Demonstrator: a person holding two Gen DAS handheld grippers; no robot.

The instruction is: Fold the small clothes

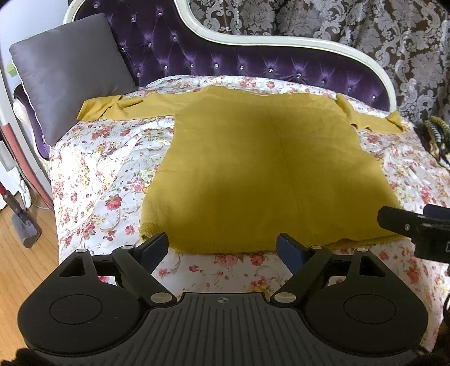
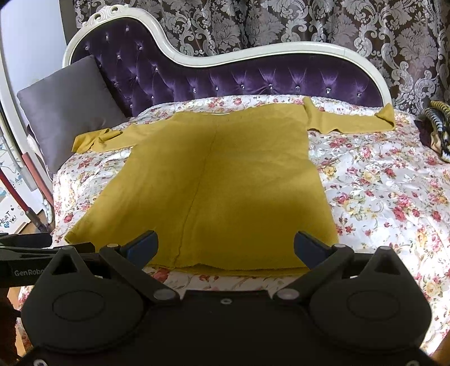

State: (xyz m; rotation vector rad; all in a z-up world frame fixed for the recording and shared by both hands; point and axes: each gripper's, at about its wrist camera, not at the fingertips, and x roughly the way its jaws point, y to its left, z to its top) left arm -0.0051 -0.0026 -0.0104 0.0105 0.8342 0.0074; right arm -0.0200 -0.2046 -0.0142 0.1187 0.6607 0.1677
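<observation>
- A mustard-yellow sweater (image 1: 270,169) lies flat on the floral bedspread (image 1: 107,180) of a daybed, its hem toward the near edge and its neckline toward the purple tufted backrest (image 1: 225,53).
- Both sleeves are spread outward: the left sleeve (image 1: 112,108) reaches toward the grey cushion (image 1: 67,73) at the left end, and the right sleeve (image 2: 348,119) stretches along the back edge toward the right end.
- The left claw (image 1: 223,247) hovers over the near edge of the bed, by the left part of the hem; its jaws stand wide apart with nothing between them.
- The right claw (image 2: 226,247) hangs over the right part of the hem, jaws spread as wide, gripping nothing; the fabric lies below the fingertips, and contact cannot be told.
- A dark striped item (image 2: 436,129) sits at the far right end of the bed.
- Patterned curtains (image 2: 281,22) hang behind the backrest.
</observation>
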